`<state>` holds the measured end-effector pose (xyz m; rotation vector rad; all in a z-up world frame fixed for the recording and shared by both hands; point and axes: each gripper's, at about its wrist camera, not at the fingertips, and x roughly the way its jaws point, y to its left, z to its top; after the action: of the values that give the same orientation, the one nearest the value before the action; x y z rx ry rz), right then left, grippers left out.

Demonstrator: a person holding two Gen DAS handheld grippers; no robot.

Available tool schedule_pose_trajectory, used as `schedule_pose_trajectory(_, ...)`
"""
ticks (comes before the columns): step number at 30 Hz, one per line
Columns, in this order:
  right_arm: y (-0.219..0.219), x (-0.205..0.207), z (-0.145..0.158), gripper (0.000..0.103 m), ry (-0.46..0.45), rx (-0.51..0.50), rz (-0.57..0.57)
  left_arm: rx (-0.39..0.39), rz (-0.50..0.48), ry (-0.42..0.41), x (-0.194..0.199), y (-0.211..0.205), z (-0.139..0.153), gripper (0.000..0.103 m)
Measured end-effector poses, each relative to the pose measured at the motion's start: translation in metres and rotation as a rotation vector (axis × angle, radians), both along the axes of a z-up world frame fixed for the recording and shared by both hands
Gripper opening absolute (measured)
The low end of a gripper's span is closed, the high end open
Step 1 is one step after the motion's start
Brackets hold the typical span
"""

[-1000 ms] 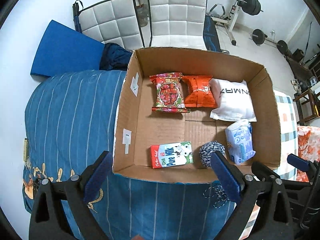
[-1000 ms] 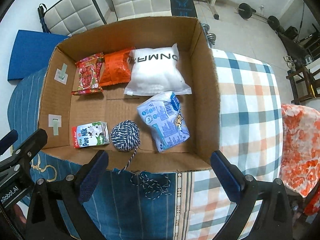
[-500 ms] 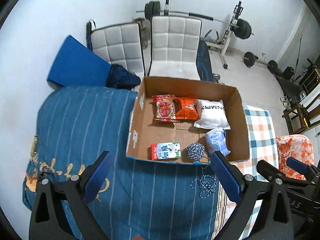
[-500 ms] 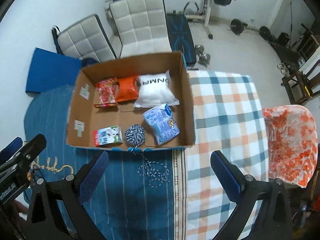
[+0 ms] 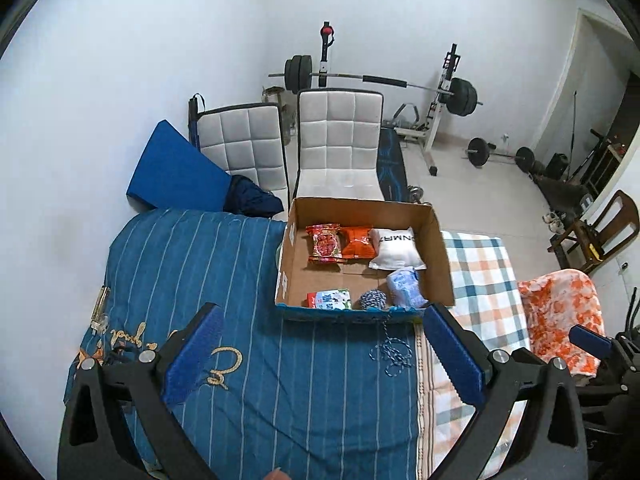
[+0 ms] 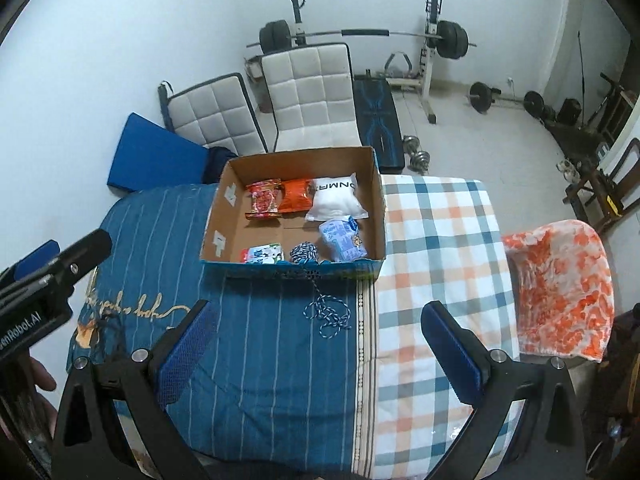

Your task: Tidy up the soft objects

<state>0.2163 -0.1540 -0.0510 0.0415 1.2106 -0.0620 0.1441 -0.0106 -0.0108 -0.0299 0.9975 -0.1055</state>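
A cardboard box (image 5: 440, 252) (image 6: 378, 208) sits on the bed. It holds a red snack bag (image 5: 325, 243), an orange snack bag (image 5: 356, 242), a white pillow pack (image 5: 396, 249), a blue-white pouch (image 5: 406, 289), a milk carton (image 5: 330, 298) and a blue-white yarn ball (image 5: 373, 300) (image 6: 304, 252). Loose yarn (image 6: 328, 314) trails over the box's front onto the blue blanket. My left gripper (image 5: 320, 350) and right gripper (image 6: 316, 344) are both open and empty, high above the bed, well back from the box.
The bed has a blue striped blanket (image 5: 192, 264), a plaid sheet (image 6: 436, 248) and an orange floral cloth (image 6: 560, 292) at the right. Two white chairs (image 5: 336, 140), a blue mat (image 5: 176, 172) and a weight bench (image 5: 440, 92) stand behind.
Both grippers have pulled up and back from the box, which now looks much smaller. More of the room and bed shows. The jaws stay open.
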Motion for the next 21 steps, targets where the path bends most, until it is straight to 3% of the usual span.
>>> schedule_pose_trajectory(11, 0.006, -0.042, 0.036, 0.103, -0.01, -0.009, 0.013, -0.017, -0.008, 0.004, -0.037, 0.004, 0.018, 0.102)
schedule_pose_trajectory(21, 0.002, -0.027, 0.047, 0.103, -0.091, -0.07, -0.033, 0.036, 0.036, -0.066, -0.035, 0.007, 0.02, 0.103)
